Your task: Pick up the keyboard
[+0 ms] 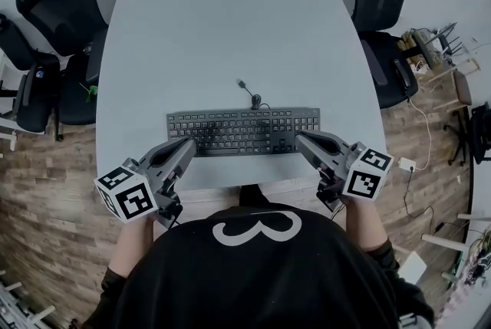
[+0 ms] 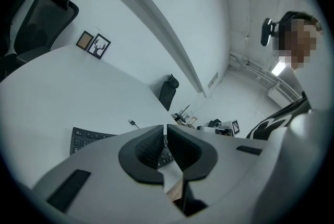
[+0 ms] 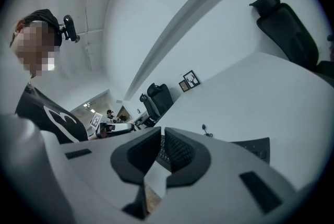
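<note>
Keyboard [image 1: 242, 132], black, flat and full-size, lying on the pale grey table [image 1: 230, 28] near its front edge.
The grey left gripper [image 1: 189, 143] and grey right gripper [image 1: 299, 137], jaws pressed together and holding nothing, point at its two near corners; its black cable [image 1: 253, 96] curls just beyond.

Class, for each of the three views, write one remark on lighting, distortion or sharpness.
Head view: even, soft light, hardly any shadow under the keyboard; the fisheye bows the table edges. Left gripper view: black vignette in the corners; the left gripper looms large and slightly soft. Right gripper view: same vignette; the beam above the right gripper bends into an arc.
</note>
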A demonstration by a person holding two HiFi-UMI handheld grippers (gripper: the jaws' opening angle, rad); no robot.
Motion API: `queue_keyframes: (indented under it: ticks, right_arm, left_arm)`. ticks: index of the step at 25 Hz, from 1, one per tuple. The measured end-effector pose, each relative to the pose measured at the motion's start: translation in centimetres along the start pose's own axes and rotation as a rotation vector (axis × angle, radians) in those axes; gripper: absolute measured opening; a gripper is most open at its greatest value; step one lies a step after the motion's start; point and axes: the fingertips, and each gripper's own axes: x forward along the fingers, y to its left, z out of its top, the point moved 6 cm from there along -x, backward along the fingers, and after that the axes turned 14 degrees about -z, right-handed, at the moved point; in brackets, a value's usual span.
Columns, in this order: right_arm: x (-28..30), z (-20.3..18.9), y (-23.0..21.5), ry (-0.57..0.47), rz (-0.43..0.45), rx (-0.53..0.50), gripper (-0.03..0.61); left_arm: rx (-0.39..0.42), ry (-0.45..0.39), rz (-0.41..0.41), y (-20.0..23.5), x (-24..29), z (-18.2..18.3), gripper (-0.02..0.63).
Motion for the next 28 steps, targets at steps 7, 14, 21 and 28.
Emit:
queue_keyframes:
  ticks: [7,14,21,28]
  right_arm:
    - [-0.1,-0.4,-4.3,0.021,-0.094,0.051,0.018]
    - [-0.6,-1.1,-7.7,0.057,-0.189,0.067,0.028]
    - [-0.6,-2.1,-10.4,0.114,-0.223,0.053,0.168]
    - [-0.2,-4.3,-14.2,0.196,-0.317,0.083,0.252]
  left_arm:
    - [-0.036,0.021,0.098,3.8,-1.0,-0.5,0.035]
    - [-0.071,0.038,0.204,7.4,-2.5,-0.9,0.144]
    - [-0.081,0.115,0.274,10.5,-3.0,-1.8,0.246]
    - [-0.154,0.169,0.349,14.0,-3.6,-3.7,0.253]
